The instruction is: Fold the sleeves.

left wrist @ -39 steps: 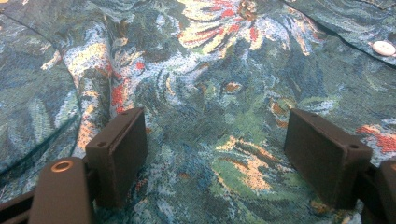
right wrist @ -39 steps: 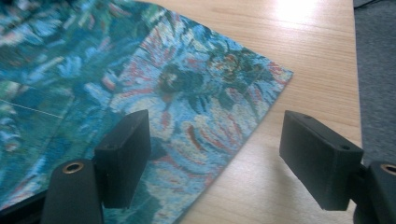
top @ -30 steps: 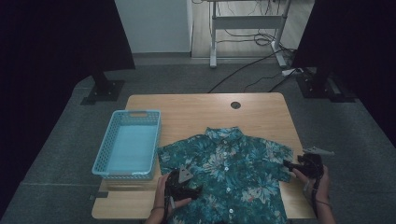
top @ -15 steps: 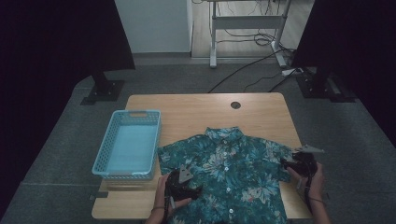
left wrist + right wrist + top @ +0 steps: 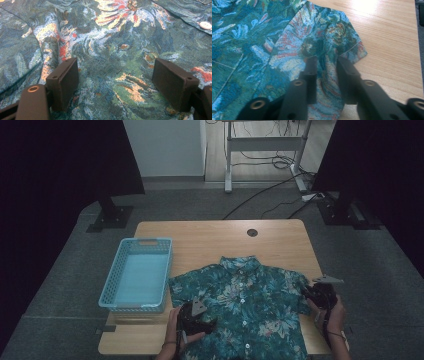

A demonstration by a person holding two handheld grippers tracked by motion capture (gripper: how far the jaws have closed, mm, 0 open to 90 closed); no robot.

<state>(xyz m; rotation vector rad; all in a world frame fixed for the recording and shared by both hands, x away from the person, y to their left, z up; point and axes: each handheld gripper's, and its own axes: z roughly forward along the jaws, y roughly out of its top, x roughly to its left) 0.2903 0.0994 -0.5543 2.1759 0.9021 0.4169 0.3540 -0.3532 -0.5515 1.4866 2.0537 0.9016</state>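
Nearest me, my left gripper (image 5: 196,316) sits low on the floral shirt (image 5: 245,307), its fingers (image 5: 62,82) spread wide and released, with cloth lying flat between them. My right gripper (image 5: 320,295) is at the shirt's sleeve (image 5: 329,42) by the table's right edge; its fingers (image 5: 347,77) have just been closing and now pinch a fold of the sleeve fabric.

The shirt lies spread face up, buttoned, on the near half of the light wooden table (image 5: 210,240), its collar pointing away from me. Just left of it stands a pale blue plastic basket (image 5: 137,277).

Farther out, a round cable hole (image 5: 252,233) marks the tabletop. Beyond that is grey carpet (image 5: 190,202), black stand feet (image 5: 107,217) at both sides, loose cables (image 5: 270,195) and a desk frame (image 5: 262,145) against a pale wall.
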